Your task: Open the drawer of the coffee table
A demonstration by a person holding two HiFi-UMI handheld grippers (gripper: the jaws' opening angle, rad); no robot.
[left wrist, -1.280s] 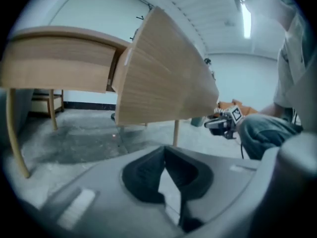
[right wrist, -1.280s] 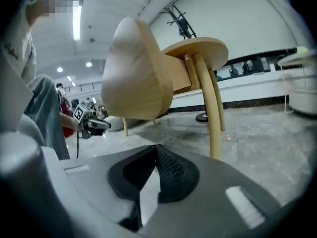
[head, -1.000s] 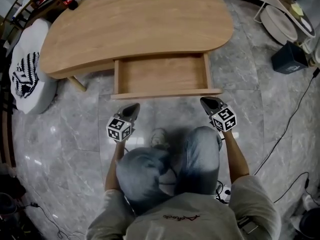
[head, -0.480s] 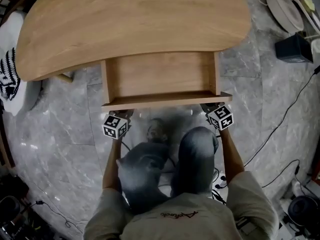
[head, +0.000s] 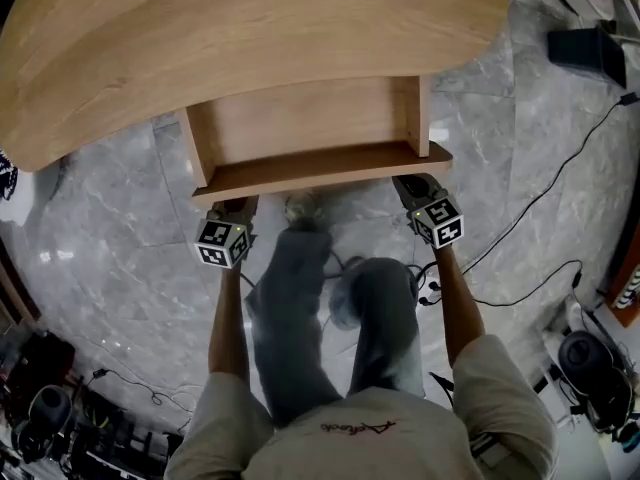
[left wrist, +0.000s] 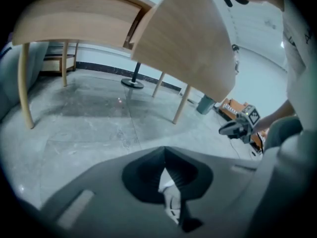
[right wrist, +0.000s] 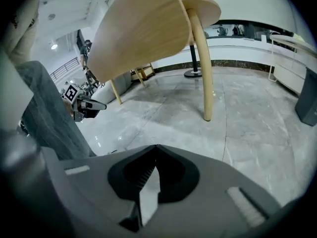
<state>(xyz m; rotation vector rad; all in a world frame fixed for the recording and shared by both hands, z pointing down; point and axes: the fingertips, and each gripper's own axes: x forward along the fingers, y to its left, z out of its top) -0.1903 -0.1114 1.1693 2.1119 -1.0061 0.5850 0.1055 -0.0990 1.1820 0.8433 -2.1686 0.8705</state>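
Shirt [head: 420,418]: pale grey-beige, short sleeves, dark script print on the front.
Trousers [head: 385,318]: blue-grey denim.
Shoe [head: 300,208]: light-coloured, blurred.
Left gripper [head: 236,208]: dark grey body; marker cube [head: 221,243] with black-and-white squares.
Right gripper [head: 408,184]: same grey body, same marked cube.

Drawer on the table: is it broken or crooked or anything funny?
Nothing stands out. The drawer is pulled out of the coffee table, looks whole and is empty. The left gripper and right gripper sit shut near its front, holding nothing. Only loose cables trail on the floor.
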